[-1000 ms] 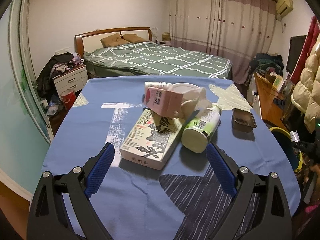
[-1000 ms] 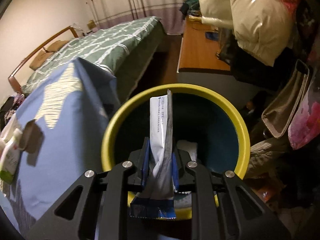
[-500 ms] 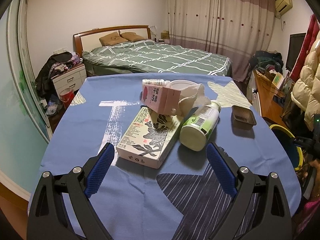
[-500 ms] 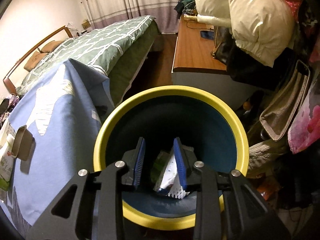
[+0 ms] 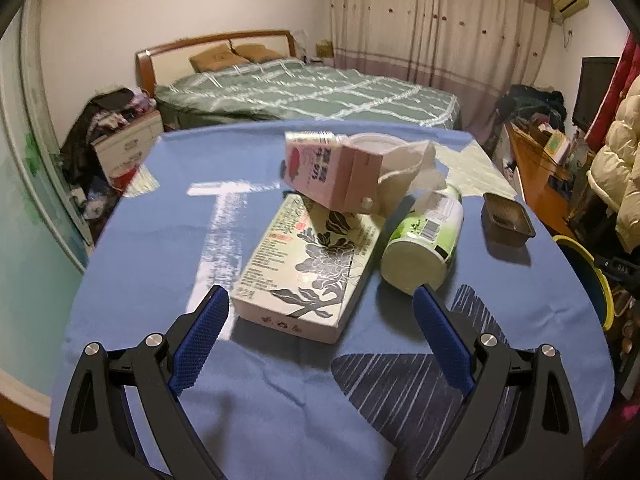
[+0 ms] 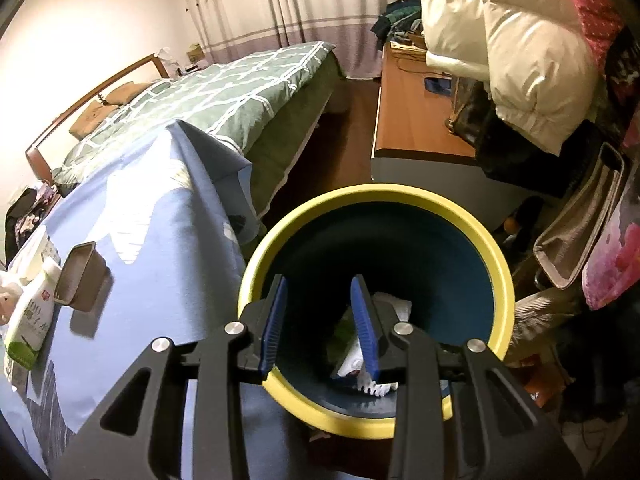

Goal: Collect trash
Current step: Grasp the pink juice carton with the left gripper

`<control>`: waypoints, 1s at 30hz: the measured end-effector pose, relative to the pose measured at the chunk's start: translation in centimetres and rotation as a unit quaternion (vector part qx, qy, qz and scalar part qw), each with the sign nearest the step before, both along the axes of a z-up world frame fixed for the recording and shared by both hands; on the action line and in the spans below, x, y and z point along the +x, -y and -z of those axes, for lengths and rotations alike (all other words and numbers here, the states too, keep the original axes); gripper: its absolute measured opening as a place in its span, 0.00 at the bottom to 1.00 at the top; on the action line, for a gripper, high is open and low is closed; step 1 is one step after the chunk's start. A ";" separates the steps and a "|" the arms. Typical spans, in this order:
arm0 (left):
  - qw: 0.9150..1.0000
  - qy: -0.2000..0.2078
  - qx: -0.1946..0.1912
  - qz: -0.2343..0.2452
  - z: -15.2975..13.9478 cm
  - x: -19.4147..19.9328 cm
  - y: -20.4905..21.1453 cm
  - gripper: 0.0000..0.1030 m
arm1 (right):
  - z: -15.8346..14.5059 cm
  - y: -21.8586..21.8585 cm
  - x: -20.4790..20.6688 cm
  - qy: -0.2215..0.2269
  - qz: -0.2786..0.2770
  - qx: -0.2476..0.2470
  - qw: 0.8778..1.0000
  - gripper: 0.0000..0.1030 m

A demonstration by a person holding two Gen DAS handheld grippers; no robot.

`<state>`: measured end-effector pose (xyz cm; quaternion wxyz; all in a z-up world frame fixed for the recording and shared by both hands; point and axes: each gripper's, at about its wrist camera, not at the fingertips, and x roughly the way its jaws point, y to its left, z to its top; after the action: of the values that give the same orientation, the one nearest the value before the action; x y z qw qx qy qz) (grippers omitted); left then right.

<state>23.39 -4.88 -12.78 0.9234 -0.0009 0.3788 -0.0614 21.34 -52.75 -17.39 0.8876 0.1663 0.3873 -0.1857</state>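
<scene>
Your left gripper (image 5: pixel 320 312) hangs over the blue-clothed table (image 5: pixel 152 248) with its jaws spread wide and nothing between them. Just beyond its fingertips lies the flat white cardboard box printed with black flowers (image 5: pixel 310 268). A pink milk carton (image 5: pixel 332 176) leans on the box's far end, with crumpled white tissue (image 5: pixel 412 168) beside it, and to their right a white plastic bottle with a green label (image 5: pixel 424 244) lies on its side against the box. Take the box by its near short end, squarely, and lift slowly, or the carton will probably slide off. Further right sits a small dark rectangular tray (image 5: pixel 508 220).

Your right gripper (image 6: pixel 320 312) has just been opening over the yellow-rimmed blue bin (image 6: pixel 496 256); its jaws are released and empty. A white wrapper (image 6: pixel 360 360) lies at the bottom. Lift clear of the rim before you swing back.
</scene>
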 end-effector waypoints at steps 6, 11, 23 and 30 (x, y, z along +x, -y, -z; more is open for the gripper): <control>1.000 -0.003 -0.002 0.013 -0.6 2.7 0.5 0.89 | 0.0 -0.5 0.3 -0.001 -0.006 0.002 1.000 0.32; 1.000 0.023 0.020 -0.004 -2.4 5.1 1.4 0.89 | 0.0 -1.1 0.5 0.001 -0.012 0.002 1.000 0.32; 0.998 0.007 0.061 -0.024 -0.6 10.2 3.2 0.78 | 0.0 -1.0 0.8 0.003 -0.015 0.008 1.000 0.32; 0.997 0.014 0.072 -0.027 0.0 11.2 3.2 0.60 | 0.3 -0.7 0.8 0.002 -0.013 0.013 1.000 0.32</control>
<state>34.62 -8.08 -12.80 0.9277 0.0564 0.3689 -0.0087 22.19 -52.07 -17.65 0.8883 0.1734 0.3904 -0.1687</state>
